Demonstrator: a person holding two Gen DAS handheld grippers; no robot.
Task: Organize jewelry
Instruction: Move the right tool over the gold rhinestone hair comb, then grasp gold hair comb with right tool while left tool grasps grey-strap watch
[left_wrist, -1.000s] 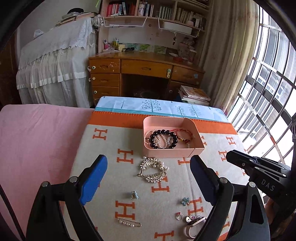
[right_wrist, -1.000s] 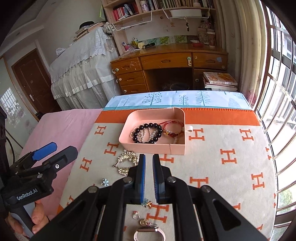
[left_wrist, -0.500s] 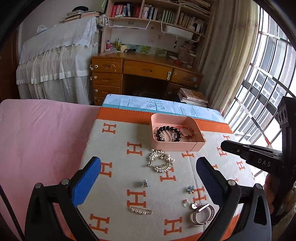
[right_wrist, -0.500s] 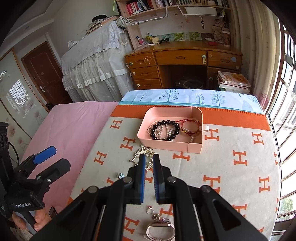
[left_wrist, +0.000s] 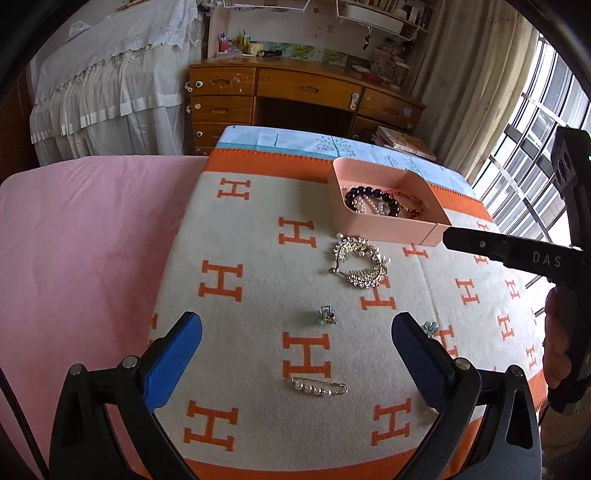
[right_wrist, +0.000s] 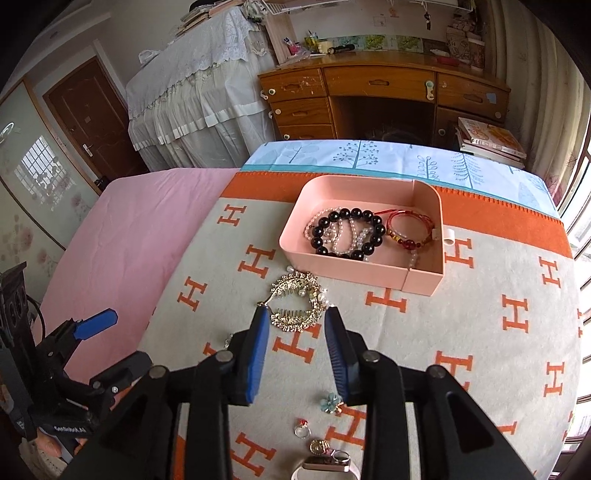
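A pink tray (left_wrist: 388, 225) (right_wrist: 354, 275) on the H-patterned blanket holds a black bead bracelet (right_wrist: 347, 230), a pearl strand and a red cord bracelet (right_wrist: 410, 230). Just in front of it lies a gold hair comb (left_wrist: 360, 266) (right_wrist: 295, 302). My right gripper (right_wrist: 295, 315) hovers over the comb. Its jaws are opening and its pads touch nothing. One of its black fingers (left_wrist: 498, 247) shows at the right of the left wrist view. My left gripper (left_wrist: 295, 325) (right_wrist: 110, 347) stands wide open and empty above a small blue clip (left_wrist: 327, 315) and a pearl pin (left_wrist: 319, 386).
A blue flower piece (left_wrist: 429, 328) (right_wrist: 330, 402), a ring (right_wrist: 302, 430), a charm and a white watch (right_wrist: 325, 465) lie near the blanket's front edge. A pink sheet (left_wrist: 92, 236) lies to the left. A wooden desk (right_wrist: 384, 88) stands beyond.
Both grippers have come down closer to the blanket. The right jaws, shut before, now stand apart over the comb. The left jaws have spread a little wider.
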